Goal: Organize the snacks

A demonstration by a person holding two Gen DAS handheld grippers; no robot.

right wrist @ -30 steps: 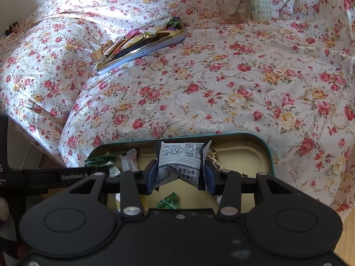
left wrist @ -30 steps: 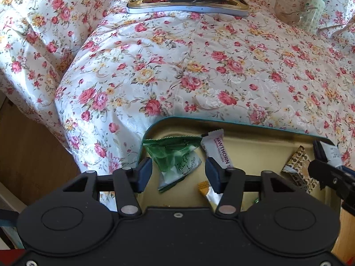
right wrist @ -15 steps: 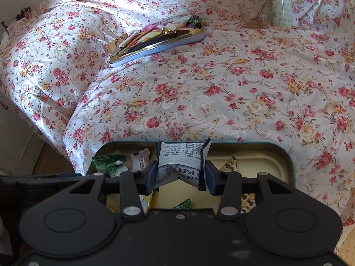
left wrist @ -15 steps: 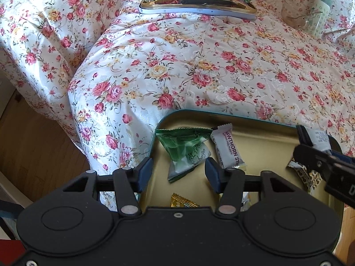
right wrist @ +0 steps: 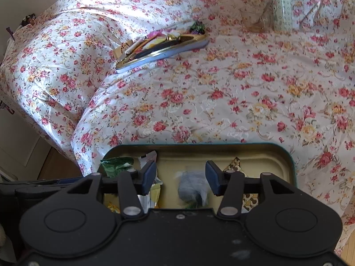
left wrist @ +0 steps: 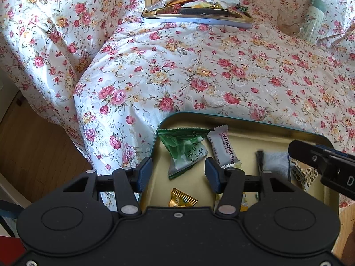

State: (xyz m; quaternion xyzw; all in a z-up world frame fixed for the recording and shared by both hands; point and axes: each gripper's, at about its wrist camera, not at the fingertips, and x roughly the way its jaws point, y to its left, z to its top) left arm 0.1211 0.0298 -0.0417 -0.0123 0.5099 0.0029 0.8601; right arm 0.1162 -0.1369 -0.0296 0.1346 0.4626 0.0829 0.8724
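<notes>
Nearest the cameras, a shallow teal-rimmed tin (left wrist: 255,126) with a pale gold inside sits at the edge of the flowered bedspread (left wrist: 199,71). The left gripper (left wrist: 178,171) hovers above its left end with its jaws parted and nothing between the pads. Below it lie a green packet (left wrist: 184,148) and, touching that packet's right edge, a white Hawthorn bar (left wrist: 223,146). A small gold-wrapped sweet (left wrist: 182,199) lies closer to the camera, apart from both.

Over the middle of the same tin, the right gripper (right wrist: 180,177) has just been opening its jaws. The pale grey-white packet (right wrist: 193,188) sits between them as a motion-smeared blur, clear of both pads; it seems to be dropping or already resting on the tin's floor, though the blur makes that hard to settle. In the left wrist view the same packet (left wrist: 275,161) shows just behind that gripper's finger. To its right, a brown-and-gold patterned wrapper (right wrist: 235,165) rests against the floor of the tin, partly hidden by the right-hand finger. A yellowish packet (right wrist: 155,191) peeks out beneath the left-hand finger.

Well across the bedspread lies a second tin (left wrist: 195,18), silver-edged with a pale blue wall, heaped with mixed wrappers (left wrist: 199,3) in gold, pink, white and green.

Farthest back to the right stand a clear glass (left wrist: 288,22) and, just beside it, a pale green patterned bottle (right wrist: 281,6).
</notes>
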